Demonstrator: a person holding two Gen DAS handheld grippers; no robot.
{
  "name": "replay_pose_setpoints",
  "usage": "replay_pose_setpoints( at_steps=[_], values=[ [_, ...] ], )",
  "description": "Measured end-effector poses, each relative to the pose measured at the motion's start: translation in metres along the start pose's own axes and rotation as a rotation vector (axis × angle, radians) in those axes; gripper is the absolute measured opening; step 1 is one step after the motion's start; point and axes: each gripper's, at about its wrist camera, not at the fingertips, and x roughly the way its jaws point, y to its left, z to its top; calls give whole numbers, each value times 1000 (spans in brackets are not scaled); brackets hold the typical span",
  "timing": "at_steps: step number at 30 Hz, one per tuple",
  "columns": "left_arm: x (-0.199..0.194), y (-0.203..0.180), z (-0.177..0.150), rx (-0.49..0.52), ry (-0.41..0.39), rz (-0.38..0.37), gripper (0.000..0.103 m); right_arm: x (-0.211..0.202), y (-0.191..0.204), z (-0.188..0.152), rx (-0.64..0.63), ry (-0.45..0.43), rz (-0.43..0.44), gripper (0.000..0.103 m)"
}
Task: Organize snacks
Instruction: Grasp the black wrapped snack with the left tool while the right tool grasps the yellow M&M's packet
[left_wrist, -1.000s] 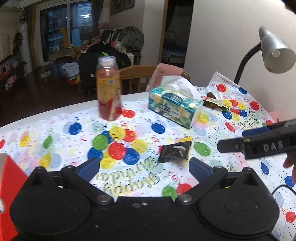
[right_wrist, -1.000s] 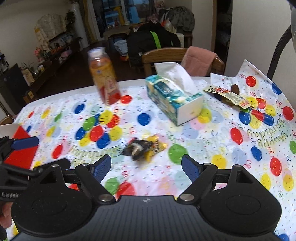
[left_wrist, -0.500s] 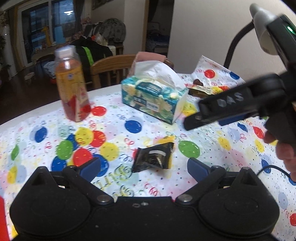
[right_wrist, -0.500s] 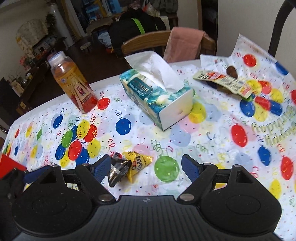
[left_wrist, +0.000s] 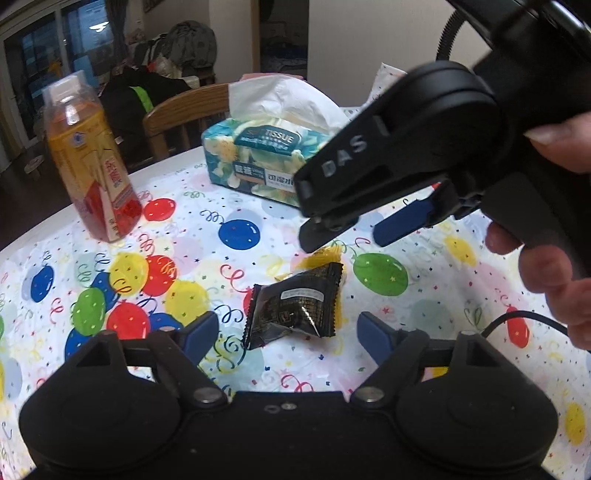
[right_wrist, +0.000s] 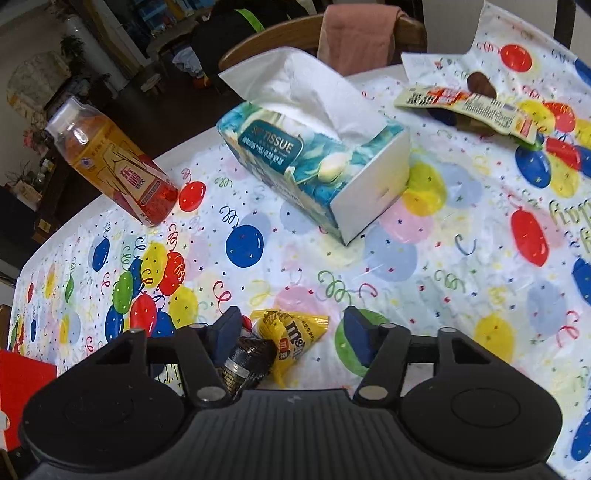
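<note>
In front of the tissue box (right_wrist: 314, 162): both grippers have closed in over the two snacks. Right gripper (right_wrist: 291, 336) spread, low around the yellow pack (right_wrist: 291, 334), seemingly not yet touching. Left gripper (left_wrist: 286, 332) spread before the black pack (left_wrist: 295, 308). Grasps look imminent

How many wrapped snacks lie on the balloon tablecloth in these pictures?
3. A black packet and a yellow candy bag lie touching between the right claw tips; a long flat packet lies far right, beyond the tissue box. Others may be hidden.
</note>
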Motion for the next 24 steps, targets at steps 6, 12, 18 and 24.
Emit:
replay_pose_setpoints(
  at_steps=[6, 12, 18, 24],
  values=[
    [14, 2, 5, -6, 9, -28, 73, 14, -2, 0, 47, 29, 23, 46],
    [24, 6, 7, -20, 31, -78, 62, 25, -2, -3, 62, 52, 34, 39],
    [29, 17, 7, -71, 45, -113, 52, 27, -4, -3, 75, 45, 43, 34],
    [27, 25, 7, -121, 49, -148, 42, 23, -2, -4, 79, 31, 48, 25]
  ],
)
